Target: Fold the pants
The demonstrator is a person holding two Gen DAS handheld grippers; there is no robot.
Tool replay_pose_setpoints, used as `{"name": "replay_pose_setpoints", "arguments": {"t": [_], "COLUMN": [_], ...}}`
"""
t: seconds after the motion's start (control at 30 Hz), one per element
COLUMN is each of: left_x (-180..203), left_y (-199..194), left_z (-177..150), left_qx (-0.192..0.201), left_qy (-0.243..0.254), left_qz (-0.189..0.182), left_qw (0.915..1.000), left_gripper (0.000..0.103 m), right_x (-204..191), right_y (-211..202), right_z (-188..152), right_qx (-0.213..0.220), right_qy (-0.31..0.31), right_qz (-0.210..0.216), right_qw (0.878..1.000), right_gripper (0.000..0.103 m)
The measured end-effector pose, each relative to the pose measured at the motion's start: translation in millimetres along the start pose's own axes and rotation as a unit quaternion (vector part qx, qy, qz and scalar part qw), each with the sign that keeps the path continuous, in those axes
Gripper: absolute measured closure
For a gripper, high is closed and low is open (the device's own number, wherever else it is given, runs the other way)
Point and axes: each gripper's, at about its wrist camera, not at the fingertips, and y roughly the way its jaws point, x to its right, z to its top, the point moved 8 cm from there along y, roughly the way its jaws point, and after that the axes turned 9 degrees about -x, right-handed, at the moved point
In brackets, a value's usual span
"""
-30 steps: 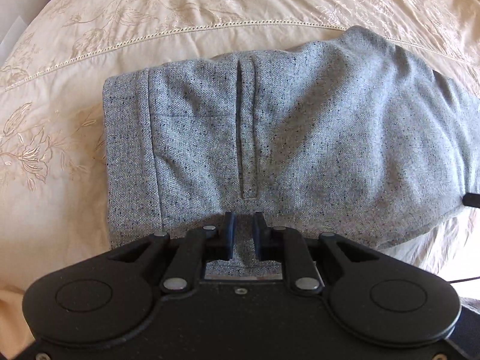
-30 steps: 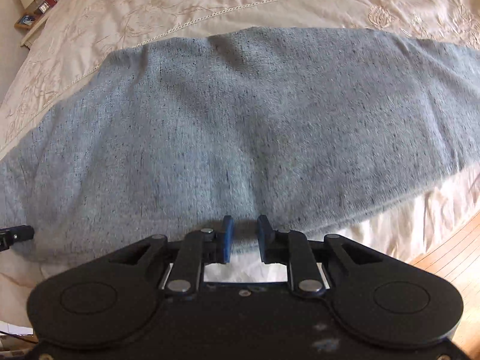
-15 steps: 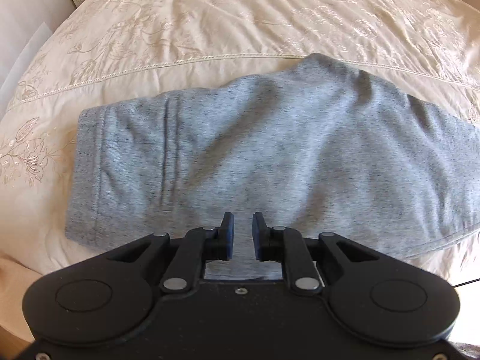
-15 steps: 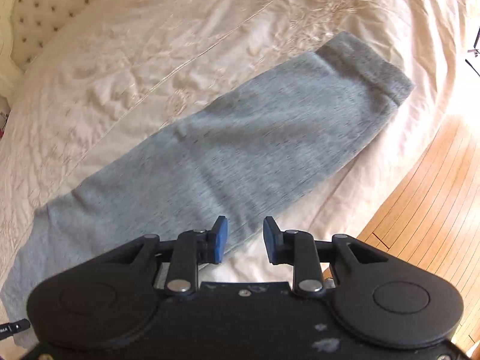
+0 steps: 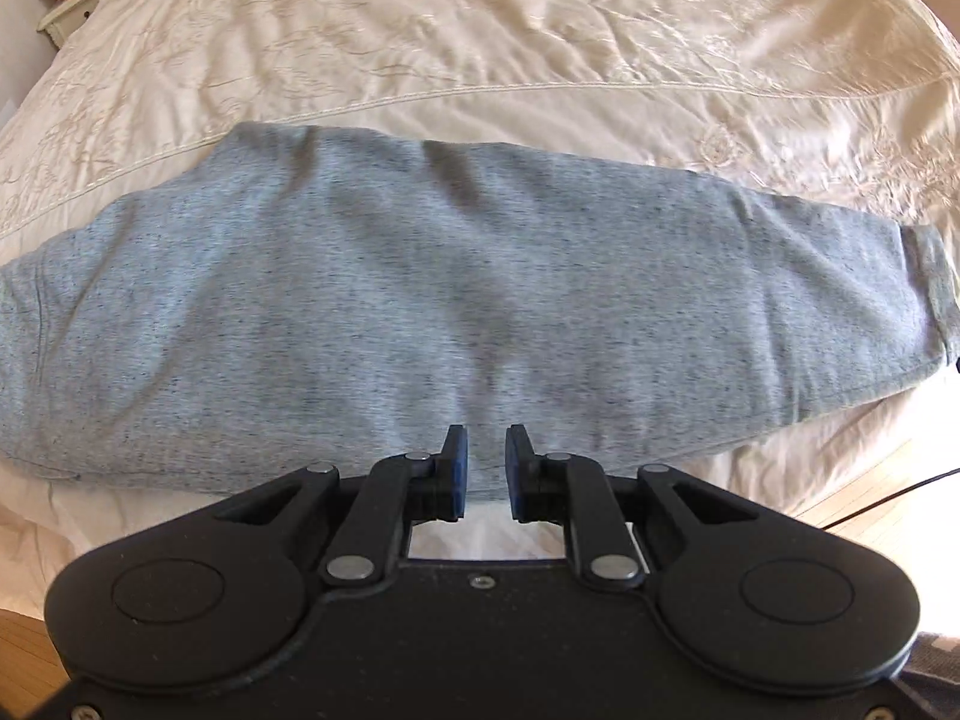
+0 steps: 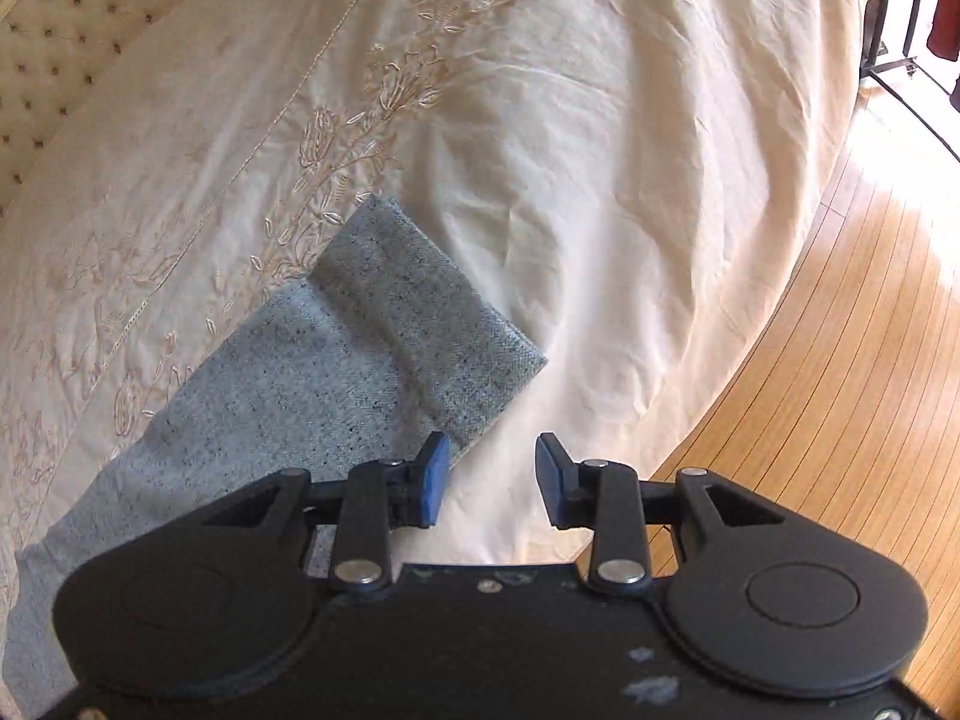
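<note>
Grey pants [image 5: 456,300] flat across cream bedspread [image 5: 540,48], cuff end [image 6: 432,324] toward the wooden floor [image 6: 840,360]. Left gripper [image 5: 483,468] above pants' near edge, narrowly parted, nothing clamped. Right gripper [image 6: 492,480] beside cuff, just been opening, empty.

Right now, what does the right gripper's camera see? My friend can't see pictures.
The right gripper, open with nothing between its blue pads, hangs over the cuffed end of a grey pants leg lying flat on a cream embroidered bedspread. Sunlit wooden floor shows to the right, beyond the bed's edge.
</note>
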Motion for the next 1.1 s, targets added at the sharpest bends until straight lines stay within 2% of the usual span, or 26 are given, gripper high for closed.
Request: {"name": "replay_pose_setpoints", "arguments": {"t": [0.17,0.4,0.63,0.7,0.73,0.77,0.93,1.1], "left_x": [31,48,98,117,125,133,167,185], "left_y": [-4,-2,1,7,10,13,29,43], "left_z": [3,22,57,66,70,74,89,102], "left_qx": [-0.005,-0.013,-0.004,-0.008,-0.012,-0.015,-0.024,-0.039], "left_qy": [0.019,0.03,0.098,0.119,0.126,0.131,0.151,0.136], "left_qz": [0.016,0.027,0.02,0.013,0.009,0.004,-0.004,-0.022], "left_qw": [0.9997,0.9991,0.9949,0.9928,0.9919,0.9912,0.9883,0.9896], "left_gripper": [0.08,0.08,0.08,0.079,0.08,0.079,0.079,0.08], "right_x": [6,9,8,3,-1,-6,-35,-40], "right_y": [16,43,48,38,32,27,5,5], "right_z": [6,18,33,36,37,38,35,37], "right_qx": [-0.021,-0.041,-0.034,-0.011,-0.002,0.005,0.028,0.024], "right_qy": [0.004,0.019,0.038,0.021,0.007,-0.01,-0.113,-0.121], "right_qz": [0.052,0.076,0.104,0.108,0.108,0.107,0.098,0.101], "right_qw": [0.998,0.996,0.993,0.994,0.994,0.994,0.988,0.987], "right_gripper": [0.066,0.062,0.062,0.069,0.082,0.09,0.091,0.091]}}
